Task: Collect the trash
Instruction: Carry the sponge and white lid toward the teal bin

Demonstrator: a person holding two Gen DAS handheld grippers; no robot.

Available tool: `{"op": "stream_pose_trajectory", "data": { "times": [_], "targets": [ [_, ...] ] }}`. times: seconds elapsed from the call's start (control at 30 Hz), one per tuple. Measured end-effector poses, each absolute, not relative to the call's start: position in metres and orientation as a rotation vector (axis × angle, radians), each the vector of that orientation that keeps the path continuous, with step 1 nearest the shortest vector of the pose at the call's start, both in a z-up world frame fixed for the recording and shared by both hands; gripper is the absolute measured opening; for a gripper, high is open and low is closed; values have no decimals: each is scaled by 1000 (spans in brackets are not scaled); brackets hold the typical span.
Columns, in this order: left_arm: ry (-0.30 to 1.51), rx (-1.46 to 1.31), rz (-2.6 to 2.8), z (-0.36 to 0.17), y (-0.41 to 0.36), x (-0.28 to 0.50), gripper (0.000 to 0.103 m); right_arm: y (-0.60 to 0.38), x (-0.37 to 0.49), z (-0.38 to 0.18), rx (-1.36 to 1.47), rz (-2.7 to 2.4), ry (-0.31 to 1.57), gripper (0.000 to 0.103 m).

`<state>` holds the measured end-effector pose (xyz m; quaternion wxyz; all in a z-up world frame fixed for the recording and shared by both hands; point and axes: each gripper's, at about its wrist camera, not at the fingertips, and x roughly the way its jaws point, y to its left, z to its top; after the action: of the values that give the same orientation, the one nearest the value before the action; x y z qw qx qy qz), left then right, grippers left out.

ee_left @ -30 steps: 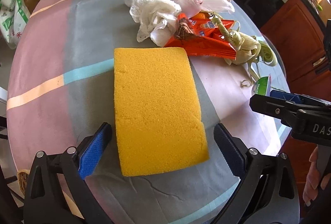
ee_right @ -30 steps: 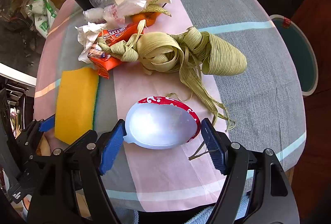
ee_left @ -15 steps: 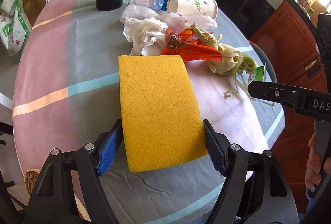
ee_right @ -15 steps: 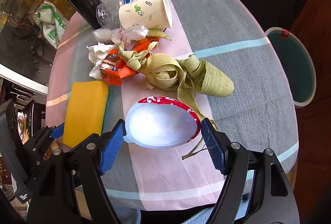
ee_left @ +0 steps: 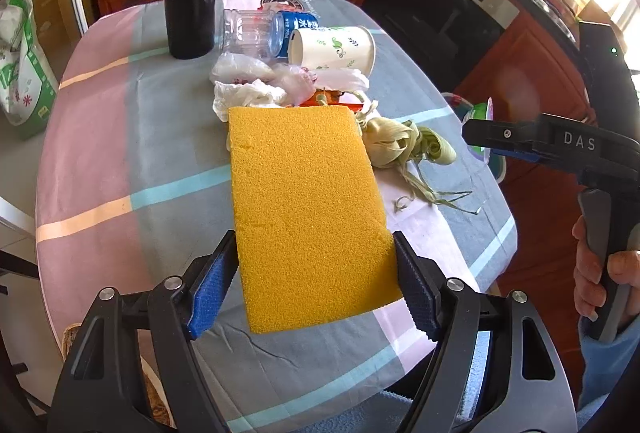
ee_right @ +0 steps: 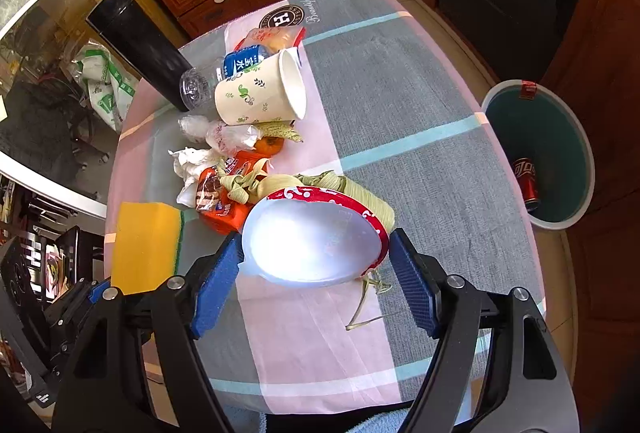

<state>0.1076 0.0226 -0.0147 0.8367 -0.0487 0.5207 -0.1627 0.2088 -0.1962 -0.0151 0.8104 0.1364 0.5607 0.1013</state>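
2 grippers each carry something above the round table with its striped cloth. The left gripper is clamped on a yellow sponge, its blue pads pressed to the 2 long sides near the sponge's near end, so the sponge juts forward from the gripper, lifted off the cloth. The right gripper is clamped on a white disposable bowl with a red patterned rim, one pad at each side, the bowl's hollow facing the camera.

Ahead of the right gripper lies the trash pile: pale green leaf wrappers just beyond the bowl, an orange snack wrapper and crumpled white tissue forward and to the left, then a paper cup on its side and a clear plastic bottle farther on. A tall black cylinder stands beyond the bottle. Off the table, forward and to the right of the right gripper, a teal waste bin sits on the floor with a red can inside.
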Motion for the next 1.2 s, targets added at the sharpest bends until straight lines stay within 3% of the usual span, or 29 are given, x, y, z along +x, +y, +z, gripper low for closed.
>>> {"op": "stream_pose_trajectory", "data": {
  "times": [0.6, 1.2],
  "targets": [
    [1072, 15, -416, 3, -65, 133, 76, -274, 213, -37, 395, 155, 1194, 71],
    [1092, 176, -562, 4, -210, 180, 76, -435, 218, -79, 639, -54, 1130, 71]
  ]
}}
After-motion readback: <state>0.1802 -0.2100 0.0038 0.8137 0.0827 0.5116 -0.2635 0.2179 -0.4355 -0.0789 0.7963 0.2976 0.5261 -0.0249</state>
